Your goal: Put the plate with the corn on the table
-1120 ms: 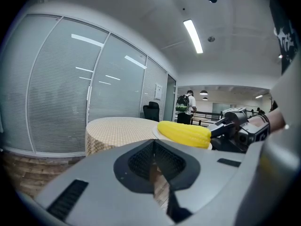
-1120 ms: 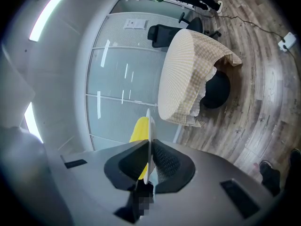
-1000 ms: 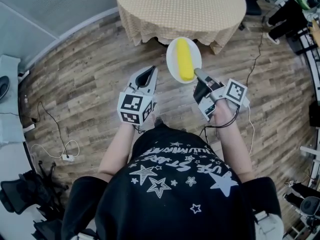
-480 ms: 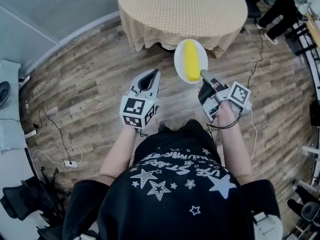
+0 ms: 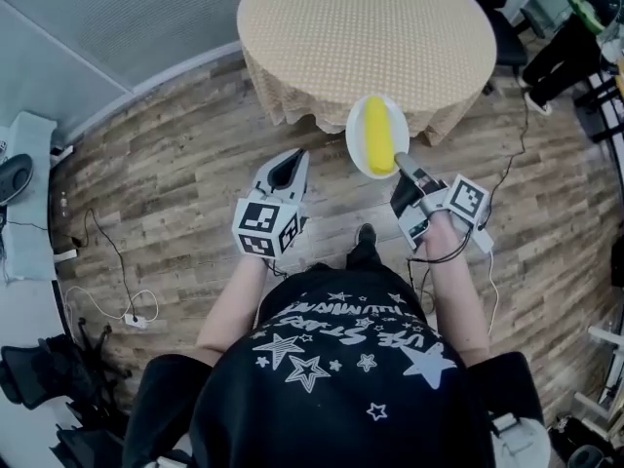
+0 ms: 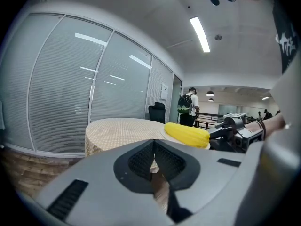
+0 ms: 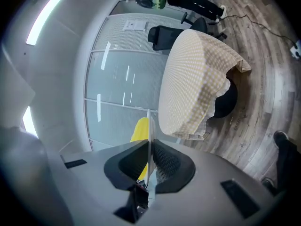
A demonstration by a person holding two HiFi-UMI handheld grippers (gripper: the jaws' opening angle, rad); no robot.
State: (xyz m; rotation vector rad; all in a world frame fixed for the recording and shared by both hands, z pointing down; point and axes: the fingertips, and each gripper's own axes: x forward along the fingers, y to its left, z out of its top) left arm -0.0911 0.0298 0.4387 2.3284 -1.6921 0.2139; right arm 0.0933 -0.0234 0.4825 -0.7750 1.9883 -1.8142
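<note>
Plate point(image 7: 148, 121) edge-on in right gripper view; corn point(image 7: 139, 128) half behind hand-held gripper point(image 7: 149, 142).

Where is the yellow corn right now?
In the head view, the yellow corn cob lies on the white round plate, right of centre, gripped at its rim by the right gripper, just before the beige-clothed round table.

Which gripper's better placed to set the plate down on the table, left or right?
Right. The right gripper is clamped on the rim of the plate, corn on top, at the near edge of the table. The left gripper is shut, empty, off over the floor.
</note>
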